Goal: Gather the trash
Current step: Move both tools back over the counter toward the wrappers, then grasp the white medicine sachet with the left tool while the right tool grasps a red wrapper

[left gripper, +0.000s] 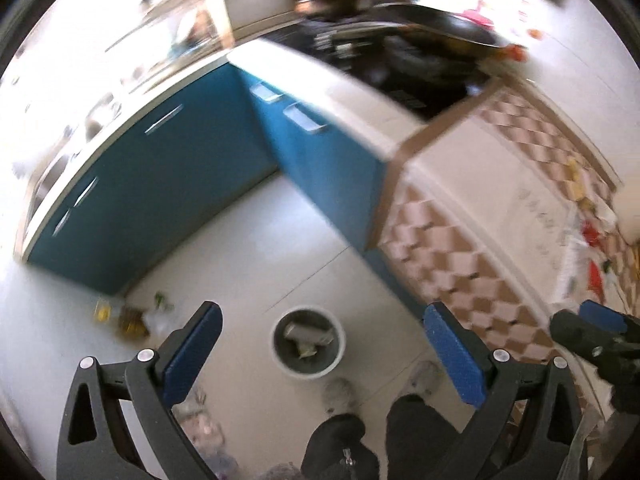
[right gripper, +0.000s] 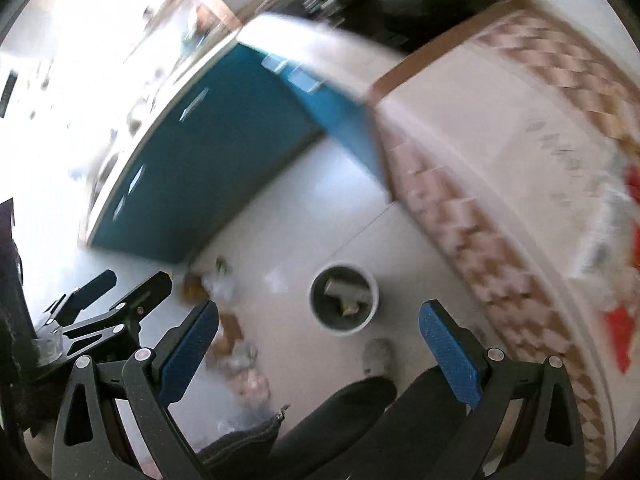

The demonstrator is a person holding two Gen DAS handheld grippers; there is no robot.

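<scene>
Left wrist view, left gripper [left gripper: 320,344] jaws wide apart and empty, round bin [left gripper: 308,343] on floor between the fingertips, loose trash [left gripper: 130,318] beyond left finger by blue cabinets [left gripper: 160,184], right wrist view, right gripper [right gripper: 318,330] jaws spread and empty, bin [right gripper: 344,298] just ahead between fingers, scattered trash [right gripper: 232,332] beside left finger.

One bin [left gripper: 308,346] sits on the floor ahead of the two grippers, both spread wide. Roughly three scraps [left gripper: 130,320] lie left of it; blur prevents a surer count.
</scene>
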